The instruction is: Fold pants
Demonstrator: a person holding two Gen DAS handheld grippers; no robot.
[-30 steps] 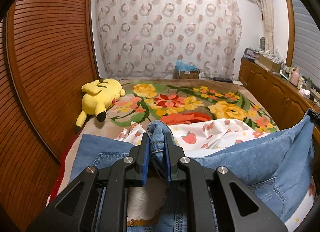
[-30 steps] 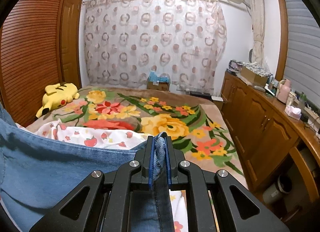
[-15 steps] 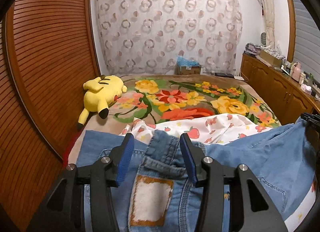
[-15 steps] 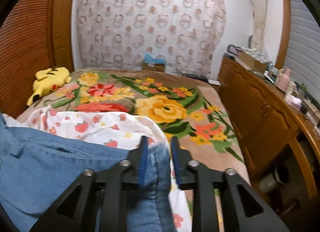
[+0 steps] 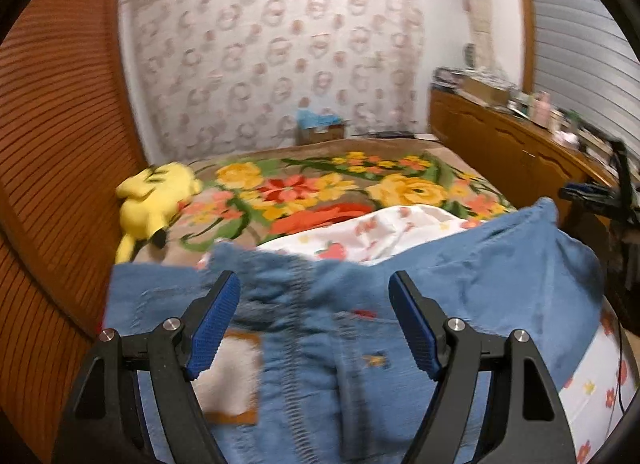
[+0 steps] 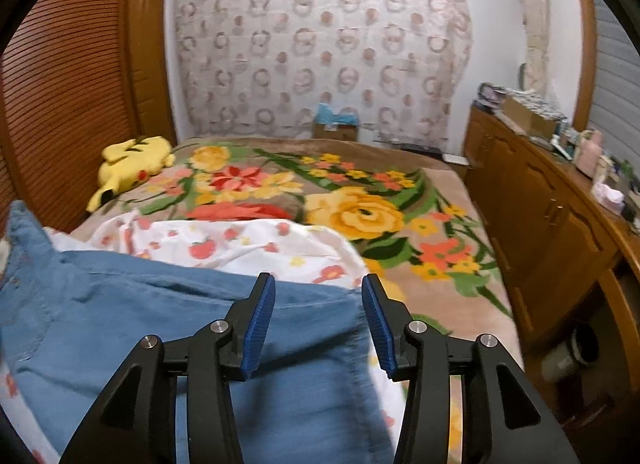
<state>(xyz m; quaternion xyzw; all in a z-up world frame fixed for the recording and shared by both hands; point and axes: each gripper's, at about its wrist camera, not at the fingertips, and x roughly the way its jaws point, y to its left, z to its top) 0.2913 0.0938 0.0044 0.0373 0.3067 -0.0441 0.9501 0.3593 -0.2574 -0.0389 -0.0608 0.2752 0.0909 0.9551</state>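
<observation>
Both tools have let go since a second ago: then each was clamped on a bunched fold of denim, and now my left tool (image 5: 314, 328) stands wide apart over the pants (image 5: 360, 344) and my right tool (image 6: 318, 324) is likewise spread, with nothing between the blue pads of either one. I see the pants lying on the near end of the bed (image 6: 420, 192), draped over a white strawberry-print cloth (image 6: 240, 244); in the left view the waistband edge, a seam and a pale rectangular patch (image 5: 228, 380) sit just under the tool, while in the right view a plain smooth panel of denim (image 6: 200, 324) runs from near left to under the pads, its edge just beside the right pad. I judge this fabric to be soft but fairly heavy and not slippery; it will sag and drag rather than slide, and a thick seam or the waistband gives me the firmest bite. For the next fold I would pinch an edge or corner through both layers, one tool at each end, keeping clear of the print cloth beneath so it does not lift too. A yellow plush toy (image 6: 132, 162) lies far left, well apart.
</observation>
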